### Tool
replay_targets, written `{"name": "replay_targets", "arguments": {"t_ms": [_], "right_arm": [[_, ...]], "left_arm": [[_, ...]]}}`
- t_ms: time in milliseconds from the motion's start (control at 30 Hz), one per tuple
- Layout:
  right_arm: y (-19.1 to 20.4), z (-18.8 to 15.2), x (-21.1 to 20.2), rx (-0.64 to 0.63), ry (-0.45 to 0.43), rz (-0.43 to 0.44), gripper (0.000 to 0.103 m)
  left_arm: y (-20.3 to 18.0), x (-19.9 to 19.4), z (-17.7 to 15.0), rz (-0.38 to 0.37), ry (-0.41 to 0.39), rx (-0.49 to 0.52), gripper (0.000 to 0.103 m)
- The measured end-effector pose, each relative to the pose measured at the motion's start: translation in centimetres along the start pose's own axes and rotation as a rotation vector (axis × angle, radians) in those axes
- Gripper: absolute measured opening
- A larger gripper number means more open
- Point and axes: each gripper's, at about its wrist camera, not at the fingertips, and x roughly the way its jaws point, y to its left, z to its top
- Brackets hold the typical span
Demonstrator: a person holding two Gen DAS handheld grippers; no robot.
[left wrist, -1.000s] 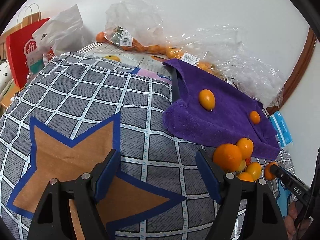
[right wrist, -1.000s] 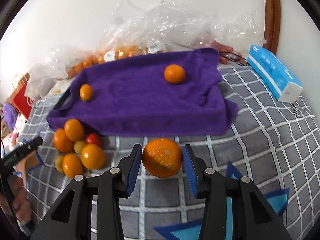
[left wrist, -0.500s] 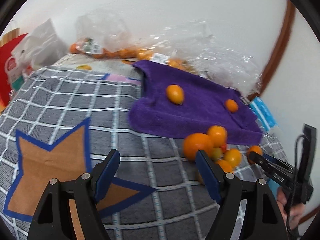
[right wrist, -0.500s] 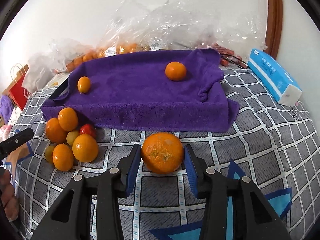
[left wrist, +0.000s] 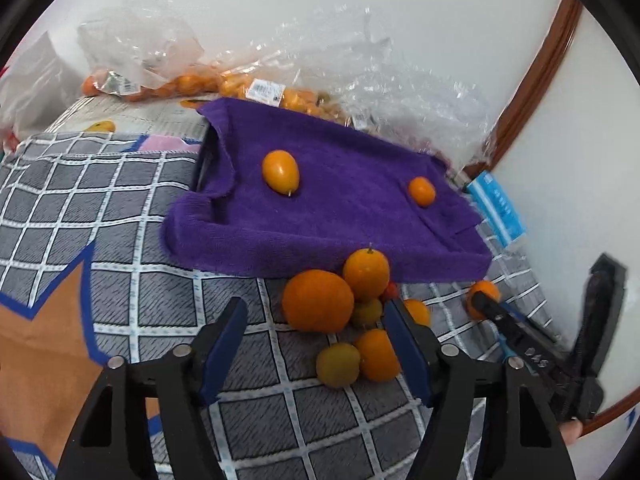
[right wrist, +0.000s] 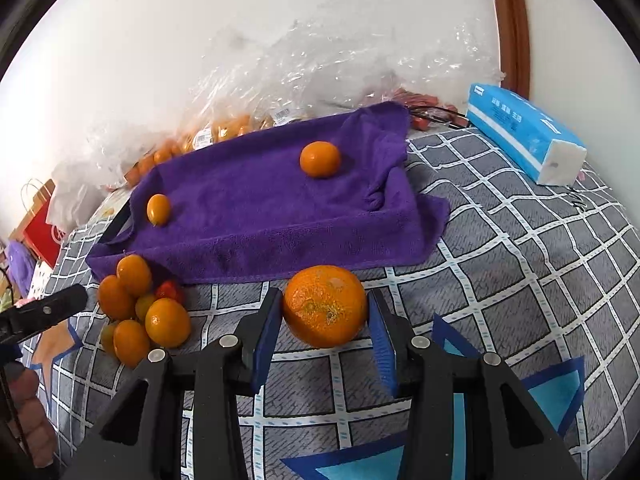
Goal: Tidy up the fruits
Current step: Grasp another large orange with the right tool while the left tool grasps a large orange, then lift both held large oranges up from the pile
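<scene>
My right gripper (right wrist: 325, 312) is shut on a large orange (right wrist: 325, 306), held just in front of the purple towel (right wrist: 260, 200). Two small oranges lie on the towel: one at its left (right wrist: 158, 209), one at its far right (right wrist: 320, 159). My left gripper (left wrist: 316, 316) is open and empty, its jaws wide around a pile of mixed fruit (left wrist: 340, 312) on the checked cloth at the towel's front edge. The pile also shows in the right wrist view (right wrist: 140, 312). The towel shows in the left wrist view (left wrist: 340, 200), as does the held orange (left wrist: 482, 294).
A blue tissue pack (right wrist: 524, 132) lies at the far right. Clear plastic bags of oranges (left wrist: 256, 88) stand against the wall behind the towel. A red paper bag (right wrist: 40, 232) is at the far left. An orange star patch (left wrist: 40, 320) marks the cloth at left.
My left gripper has moved right and forward, so the fruit pile now sits between its open jaws. My right gripper holds the large orange, shifted slightly nearer the towel's edge.
</scene>
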Motion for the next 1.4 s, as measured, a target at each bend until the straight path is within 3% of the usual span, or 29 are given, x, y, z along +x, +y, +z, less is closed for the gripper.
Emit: {"name": "replay_targets", "arguments": {"t_ms": [133,200,367,533,633,833,1200,1400], "right_arm": [[-0.2,0.1,-0.1,0.011,-0.009,-0.001,0.043],[-0.3,0.1,-0.1,0.013,-0.007,0.0,0.043],[-0.2,0.1,0.0,0.013,-0.005,0.001,0.043],[-0.4,0.1,0.1,0.022,-0.002,-0.004,0.043],[-0.3,0.1,0.2,0.016,0.003,-0.005,0.043],[-0.3,0.1,0.3,0.01,0.009,0.003,0.043],[-0.2,0.1,2.0,0.009,0.111,0.036,0.045],[-0.1,0.2,2.0,0.008,0.099,0.025,0.043]], "left_arm": [[-0.4,1.3,0.0,0.0,0.016,0.026,0.053],[-0.5,1.7,-0.1,0.007,0.016,0.034,0.04],[0.0,0.7,-0.1,0.0,0.018,0.019,0.04],[0.2,-0.5,-0.2,0.186,0.013,0.089,0.04],[0.2,-0.3,-0.7,0.22,-0.003,0.133,0.042],[1.0,0.6,-1.1,0.198,-0.002,0.101,0.043],[1.8,0.7,-1.0,0.16,-0.017,0.04,0.043],[2.1,0.6,-1.2,0.149,-0.026,0.019,0.041]]}}
